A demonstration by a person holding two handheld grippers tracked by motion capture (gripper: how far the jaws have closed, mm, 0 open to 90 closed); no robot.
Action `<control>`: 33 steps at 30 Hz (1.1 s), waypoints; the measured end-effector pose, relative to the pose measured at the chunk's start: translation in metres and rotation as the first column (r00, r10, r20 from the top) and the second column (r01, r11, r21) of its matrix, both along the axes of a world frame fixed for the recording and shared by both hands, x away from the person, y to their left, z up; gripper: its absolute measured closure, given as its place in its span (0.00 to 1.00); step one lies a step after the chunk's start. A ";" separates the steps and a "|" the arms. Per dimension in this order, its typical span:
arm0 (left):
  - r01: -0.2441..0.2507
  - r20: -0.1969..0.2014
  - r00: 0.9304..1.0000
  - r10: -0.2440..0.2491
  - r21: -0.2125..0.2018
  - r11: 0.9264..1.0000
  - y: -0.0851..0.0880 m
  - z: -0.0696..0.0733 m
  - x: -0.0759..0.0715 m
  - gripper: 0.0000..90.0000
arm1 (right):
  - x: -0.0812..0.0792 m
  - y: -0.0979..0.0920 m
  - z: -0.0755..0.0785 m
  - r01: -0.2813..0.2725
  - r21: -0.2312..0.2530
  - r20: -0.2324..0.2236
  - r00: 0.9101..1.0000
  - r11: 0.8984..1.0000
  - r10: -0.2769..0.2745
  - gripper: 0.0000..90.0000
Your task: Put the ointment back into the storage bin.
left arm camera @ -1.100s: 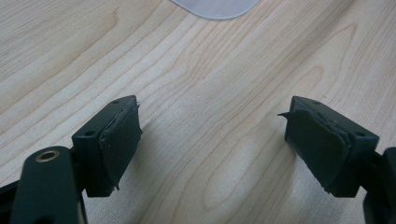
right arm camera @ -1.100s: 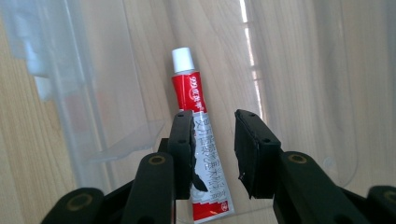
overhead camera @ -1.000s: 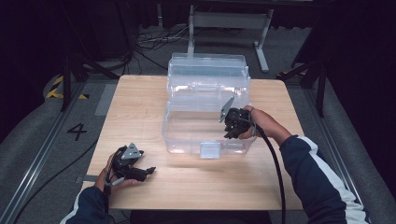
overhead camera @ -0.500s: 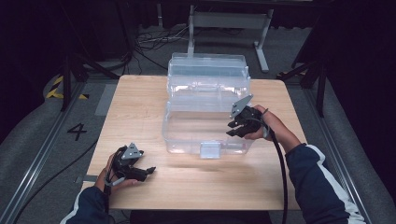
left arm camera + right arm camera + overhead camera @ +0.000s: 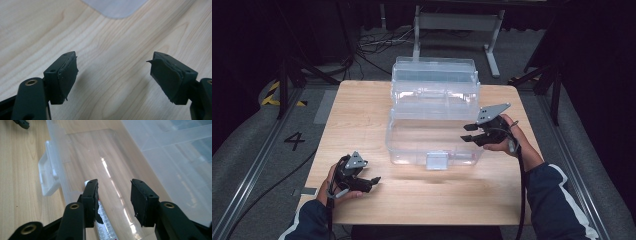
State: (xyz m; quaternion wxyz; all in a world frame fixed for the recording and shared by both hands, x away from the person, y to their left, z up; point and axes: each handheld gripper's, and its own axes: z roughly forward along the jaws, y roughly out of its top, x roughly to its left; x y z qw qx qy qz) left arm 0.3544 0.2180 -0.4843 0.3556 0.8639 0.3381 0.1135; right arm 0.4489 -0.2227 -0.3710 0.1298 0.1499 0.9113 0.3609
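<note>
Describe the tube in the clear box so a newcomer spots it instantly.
On the wooden table sits a clear plastic box, lid open. In its lower tray, near the front wall below the right hand-held gripper, lies a small white tube with red lettering, the one opaque thing inside.

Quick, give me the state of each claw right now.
Left claw: open, empty, over the bare wooden table.
Right claw: open, jaws have just been opening, gripping nothing; a white tube lies below them in the clear box.

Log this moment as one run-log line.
left gripper: open, idle on table | right gripper: jaws just opening, pulled off box | tube: lying in box, released
</note>
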 end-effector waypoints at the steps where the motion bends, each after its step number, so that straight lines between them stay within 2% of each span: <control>1: 0.008 0.009 1.000 -0.008 -0.011 1.000 -0.001 0.004 -0.001 0.25 | 0.000 -0.002 0.002 0.002 0.006 0.011 1.000 1.000 -0.002 0.63; 3: 0.012 0.043 0.999 -0.012 0.001 1.000 -0.003 0.012 -0.003 0.26 | -0.002 -0.007 0.008 0.012 0.030 0.038 0.999 0.999 -0.013 0.61; 4: 0.014 0.050 0.999 -0.013 -0.001 1.000 -0.004 0.014 -0.003 0.27 | -0.002 -0.009 0.012 0.015 0.049 0.036 0.999 0.999 -0.017 0.61; 6: 0.020 0.059 0.998 -0.021 0.006 1.000 -0.005 0.017 -0.003 0.27 | -0.002 -0.010 0.013 0.015 0.051 0.046 0.999 0.999 -0.017 0.61; 7: 0.027 0.072 0.997 -0.028 0.007 1.000 -0.007 0.022 -0.003 0.27 | -0.003 -0.012 0.019 0.033 0.058 0.078 0.996 0.998 -0.037 0.58; 10: 0.036 0.096 0.995 -0.038 0.020 0.999 -0.011 0.032 -0.005 0.27 | -0.001 -0.014 0.027 0.050 0.061 0.106 0.993 0.997 -0.056 0.56; 11: 0.036 0.096 0.995 -0.038 0.020 0.999 -0.011 0.032 -0.005 0.27 | -0.001 -0.014 0.027 0.050 0.061 0.106 0.993 0.997 -0.056 0.56; 18: 0.062 0.147 0.987 -0.065 0.027 0.998 -0.022 0.060 -0.006 0.26 | 0.010 -0.017 0.046 0.085 0.082 0.154 0.983 0.993 -0.096 0.54; 22: 0.086 0.165 0.982 -0.092 0.047 0.995 -0.033 0.075 -0.004 0.26 | 0.019 -0.012 0.056 0.101 0.058 0.176 0.978 0.993 -0.109 0.54; 25: 0.105 0.190 0.975 -0.115 0.063 0.992 -0.042 0.085 -0.001 0.27 | 0.026 -0.007 0.060 0.112 0.051 0.186 0.975 0.992 -0.120 0.54; 28: 0.128 0.198 0.970 -0.140 0.069 0.989 -0.050 0.093 0.002 0.27 | 0.031 -0.002 0.064 0.109 0.045 0.202 0.973 0.993 -0.116 0.54; 30: 0.151 0.196 0.967 -0.164 0.076 0.986 -0.057 0.097 0.006 0.27 | 0.035 0.002 0.065 0.101 0.034 0.191 0.976 0.994 -0.105 0.54; 31: 0.151 0.196 0.967 -0.164 0.076 0.986 -0.057 0.097 0.006 0.27 | 0.037 0.005 0.066 0.107 0.019 0.201 0.973 0.994 -0.109 0.54; 33: 0.184 0.186 0.962 -0.201 0.107 0.977 -0.069 0.100 0.010 0.28 | 0.042 0.008 0.066 0.115 0.006 0.198 0.974 0.993 -0.114 0.54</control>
